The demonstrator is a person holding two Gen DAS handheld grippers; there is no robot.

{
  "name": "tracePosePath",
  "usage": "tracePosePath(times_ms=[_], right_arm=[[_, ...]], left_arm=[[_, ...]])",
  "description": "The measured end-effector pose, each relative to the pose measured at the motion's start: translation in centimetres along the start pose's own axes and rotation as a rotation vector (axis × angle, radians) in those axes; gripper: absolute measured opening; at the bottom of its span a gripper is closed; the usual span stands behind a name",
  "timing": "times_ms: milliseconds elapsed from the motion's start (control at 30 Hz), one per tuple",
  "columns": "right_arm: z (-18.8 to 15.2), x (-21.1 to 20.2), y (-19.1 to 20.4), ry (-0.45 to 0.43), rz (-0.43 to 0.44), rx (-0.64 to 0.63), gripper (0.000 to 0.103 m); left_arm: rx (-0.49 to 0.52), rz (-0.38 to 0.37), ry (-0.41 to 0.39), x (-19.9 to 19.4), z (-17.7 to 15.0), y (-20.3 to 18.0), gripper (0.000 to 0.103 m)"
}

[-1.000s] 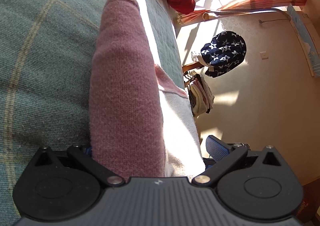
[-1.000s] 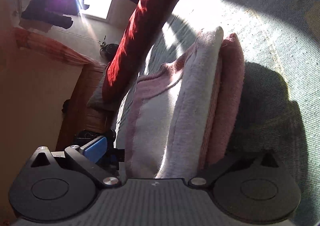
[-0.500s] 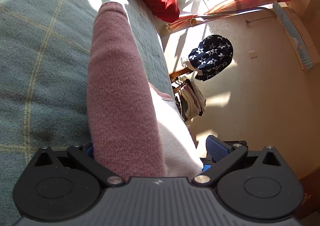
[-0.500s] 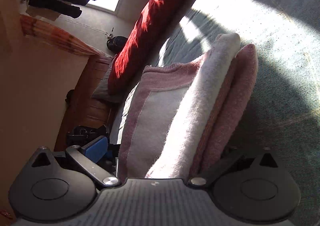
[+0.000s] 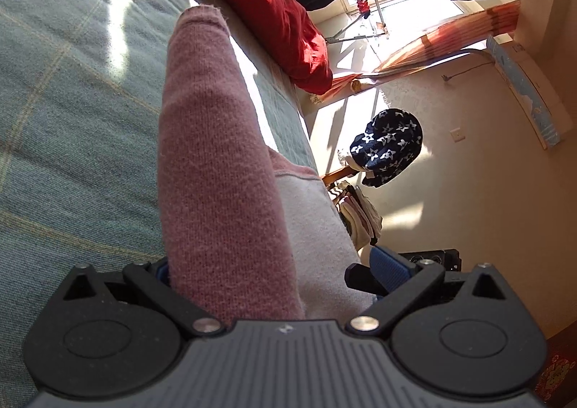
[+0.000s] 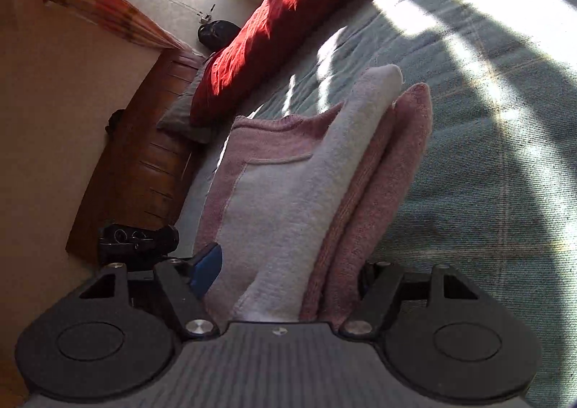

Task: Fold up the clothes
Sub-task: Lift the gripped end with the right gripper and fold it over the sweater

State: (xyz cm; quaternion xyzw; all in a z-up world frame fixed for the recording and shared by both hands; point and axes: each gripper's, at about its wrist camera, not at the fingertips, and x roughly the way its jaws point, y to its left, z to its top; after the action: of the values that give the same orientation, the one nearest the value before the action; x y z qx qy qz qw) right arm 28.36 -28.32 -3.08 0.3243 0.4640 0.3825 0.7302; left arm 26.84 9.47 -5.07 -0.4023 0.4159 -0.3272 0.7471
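Note:
A folded pink and white knit sweater [image 5: 216, 170] lies between the jaws of my left gripper [image 5: 274, 271], which is shut on one end of it above the green plaid bed cover [image 5: 65, 126]. My right gripper [image 6: 285, 271] is shut on the other end of the same sweater [image 6: 295, 191]; the white layer sits on the left and the pink folds on the right. The blue pad [image 5: 386, 263] of one left finger shows beside the fabric. The fingertips are mostly hidden by cloth.
A red pillow [image 6: 288, 11] lies along the bed's far side, also in the left wrist view [image 5: 274, 4]. A star-patterned navy garment [image 5: 389, 144] hangs over folded clothes [image 5: 360, 220]. A wooden headboard [image 6: 144, 155], orange curtain [image 5: 450, 36] and a drying rack with dark clothes stand around.
Both grippers have tilted and shifted with the sweater held; the red pillow and window side have come further into view. The grips have not changed.

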Motion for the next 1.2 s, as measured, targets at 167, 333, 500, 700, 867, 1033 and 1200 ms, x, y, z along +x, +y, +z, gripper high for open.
tracePosePath(times_ms=[167,333,500,700,867,1033,1200], right_arm=[[0.0,4.4,3.5,0.058,0.004,-0.048,0.078],[0.2,9.5,7.2,0.113,0.022,-0.087,0.079],[0.5,15.1,10.2,0.164,0.047,-0.115,0.08],[0.5,22.7,14.3,0.243,0.071,-0.173,0.08],[0.2,28.8,17.0,0.295,0.105,-0.22,0.08],[0.1,34.4,18.5,0.341,0.143,-0.22,0.08],[-0.4,39.1,20.0,0.382,0.16,-0.247,0.08]], left_arm=[[-0.007,0.023,-0.058,-4.7,0.9,1.6,0.1],[-0.012,0.061,-0.116,-9.3,2.4,2.9,0.1],[-0.02,0.105,-0.173,-13.7,3.9,4.7,0.1],[-0.053,0.171,-0.262,-19.7,5.7,7.7,0.1],[-0.079,0.218,-0.338,-24.5,6.9,10.1,0.1],[-0.107,0.252,-0.409,-28.2,8.1,12.5,0.1],[-0.145,0.264,-0.478,-31.6,8.9,15.6,0.1]])
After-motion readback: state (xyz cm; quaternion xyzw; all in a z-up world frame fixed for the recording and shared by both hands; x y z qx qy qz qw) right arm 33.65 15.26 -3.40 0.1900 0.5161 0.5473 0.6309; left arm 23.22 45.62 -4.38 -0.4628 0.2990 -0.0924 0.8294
